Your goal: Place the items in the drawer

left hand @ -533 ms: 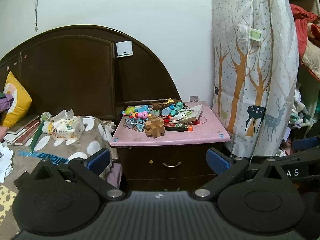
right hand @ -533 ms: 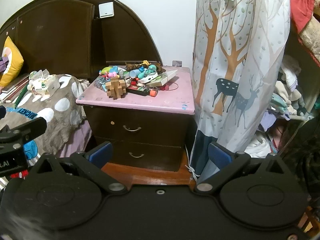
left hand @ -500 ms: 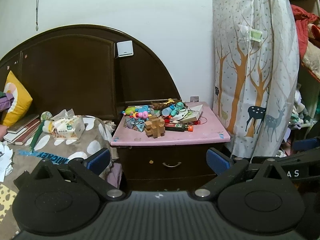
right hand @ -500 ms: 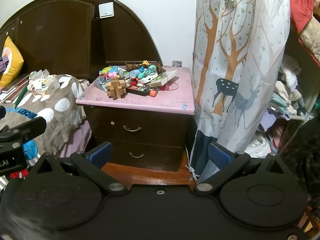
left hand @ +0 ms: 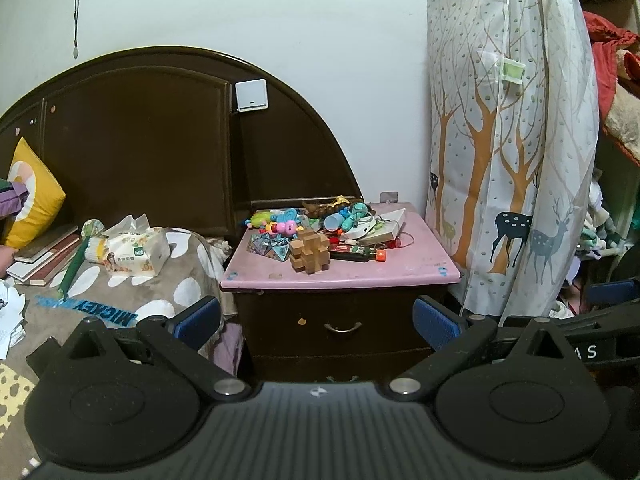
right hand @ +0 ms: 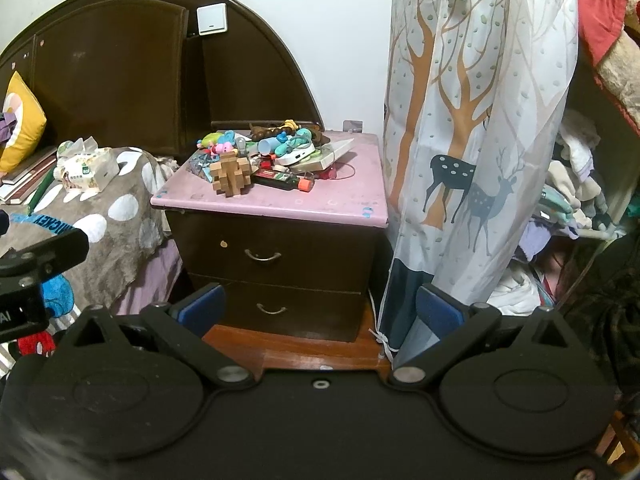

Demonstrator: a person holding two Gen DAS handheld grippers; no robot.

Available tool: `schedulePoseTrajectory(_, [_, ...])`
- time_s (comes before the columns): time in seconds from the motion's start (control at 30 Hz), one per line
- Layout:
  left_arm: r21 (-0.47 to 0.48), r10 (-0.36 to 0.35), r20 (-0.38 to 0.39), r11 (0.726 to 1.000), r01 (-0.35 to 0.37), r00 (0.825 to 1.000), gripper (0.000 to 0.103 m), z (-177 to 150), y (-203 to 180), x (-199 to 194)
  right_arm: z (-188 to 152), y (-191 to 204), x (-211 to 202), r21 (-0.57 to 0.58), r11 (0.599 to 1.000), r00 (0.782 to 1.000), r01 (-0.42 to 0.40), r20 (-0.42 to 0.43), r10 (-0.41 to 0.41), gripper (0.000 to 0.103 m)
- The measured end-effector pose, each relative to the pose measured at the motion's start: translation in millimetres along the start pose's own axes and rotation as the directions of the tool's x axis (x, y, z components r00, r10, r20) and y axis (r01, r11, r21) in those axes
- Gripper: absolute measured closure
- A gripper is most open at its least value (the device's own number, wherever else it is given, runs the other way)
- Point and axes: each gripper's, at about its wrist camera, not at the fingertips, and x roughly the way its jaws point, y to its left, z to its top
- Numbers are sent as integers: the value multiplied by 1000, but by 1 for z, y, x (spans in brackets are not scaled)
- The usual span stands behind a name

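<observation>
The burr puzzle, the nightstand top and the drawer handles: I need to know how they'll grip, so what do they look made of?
Burr puzzle: unfinished pale wood, matte notched bars. Nightstand top: pink, smooth, probably laminate or painted board, scuffed, blue marks at its corners. Drawer handles: thin curved metal, dull sheen.

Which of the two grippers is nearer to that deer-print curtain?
Right. The right gripper sits just in front of the deer-print curtain, its right finger by the hem. The left gripper faces the nightstand, curtain farther to its right.

A home bedroom: bed headboard [left hand: 140, 140], cluttered nightstand [right hand: 276, 236], clothes rack [right hand: 580, 184]
</observation>
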Motion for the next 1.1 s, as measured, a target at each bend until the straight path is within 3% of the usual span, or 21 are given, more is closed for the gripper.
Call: schedulePoseTrajectory(1.1, [-11, 12, -10, 1000, -12, 1000, 0, 1, -5, -3, -2, -3, -3, -1, 1000, 1000, -9, 9, 9, 0])
